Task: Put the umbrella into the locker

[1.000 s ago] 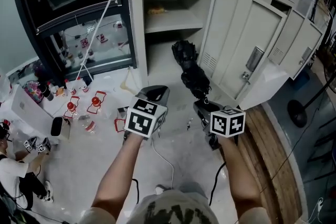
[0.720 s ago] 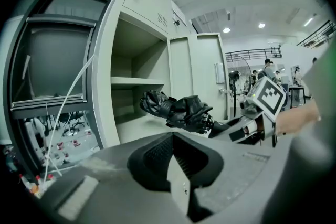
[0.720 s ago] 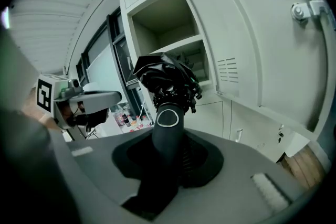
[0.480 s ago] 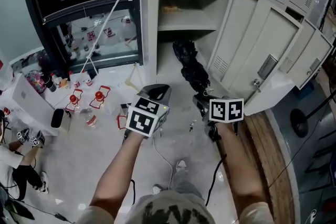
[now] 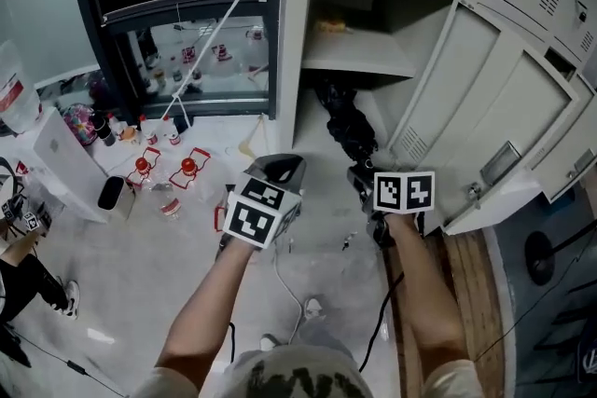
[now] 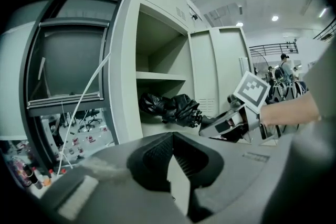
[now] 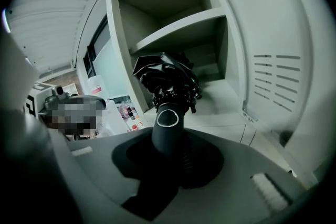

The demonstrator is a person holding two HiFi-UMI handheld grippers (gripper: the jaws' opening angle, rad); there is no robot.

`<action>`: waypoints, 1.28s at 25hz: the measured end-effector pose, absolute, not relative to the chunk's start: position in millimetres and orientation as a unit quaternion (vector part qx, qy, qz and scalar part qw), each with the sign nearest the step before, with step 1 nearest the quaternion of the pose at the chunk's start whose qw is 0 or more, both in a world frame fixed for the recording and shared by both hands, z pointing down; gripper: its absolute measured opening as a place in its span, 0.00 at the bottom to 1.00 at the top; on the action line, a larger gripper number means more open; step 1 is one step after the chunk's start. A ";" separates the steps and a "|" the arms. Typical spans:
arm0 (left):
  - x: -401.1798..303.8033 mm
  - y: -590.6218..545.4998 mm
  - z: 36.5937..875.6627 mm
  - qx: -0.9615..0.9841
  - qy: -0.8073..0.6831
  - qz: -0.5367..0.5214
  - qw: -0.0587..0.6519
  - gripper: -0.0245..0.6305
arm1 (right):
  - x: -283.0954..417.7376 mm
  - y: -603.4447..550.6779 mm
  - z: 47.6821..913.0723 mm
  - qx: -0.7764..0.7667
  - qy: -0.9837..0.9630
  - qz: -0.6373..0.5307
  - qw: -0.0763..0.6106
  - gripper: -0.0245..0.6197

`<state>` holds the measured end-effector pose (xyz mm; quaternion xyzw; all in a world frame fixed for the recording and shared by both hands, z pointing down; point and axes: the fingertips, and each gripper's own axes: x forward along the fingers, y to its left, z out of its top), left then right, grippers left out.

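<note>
A folded black umbrella [image 5: 347, 128] points into the lower compartment of the open grey locker [image 5: 359, 61], its crumpled canopy just inside under the shelf. My right gripper [image 5: 362, 180] is shut on the umbrella's black handle [image 7: 168, 128], and the canopy [image 7: 168, 78] sits ahead of the jaws before the locker [image 7: 184, 26]. My left gripper [image 5: 280, 168] hangs to the left of the umbrella, shut and holding nothing. In the left gripper view, my left gripper [image 6: 174, 139] looks across at the umbrella [image 6: 170, 107] and the locker [image 6: 136, 60].
The locker door [image 5: 476, 107] stands open to the right. Red-capped bottles [image 5: 163, 172] and a white box [image 5: 65, 163] lie on the floor at left, below a black-framed window [image 5: 187, 5]. A white cable [image 5: 289, 284] trails on the floor. Another person [image 5: 19, 275] crouches far left.
Both grippers have moved toward the locker. The umbrella's canopy end has gone further under the shelf into the lower compartment. The right gripper's grip on the handle is unchanged.
</note>
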<state>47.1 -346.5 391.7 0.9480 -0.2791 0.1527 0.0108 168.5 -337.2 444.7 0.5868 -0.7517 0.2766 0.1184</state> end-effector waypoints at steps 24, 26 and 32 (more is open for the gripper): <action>62.2 -398.8 391.5 0.926 -0.340 0.165 0.011 0.04 | 191.0 -440.7 430.5 0.557 -0.765 0.231 0.225 0.19; 63.3 -400.4 391.9 0.924 -0.343 0.168 0.009 0.04 | 191.0 -448.2 429.7 0.556 -0.765 0.223 0.237 0.19; 60.0 -407.7 385.9 0.916 -0.360 0.175 -0.005 0.04 | 192.2 -471.5 430.7 0.557 -0.757 0.191 0.281 0.19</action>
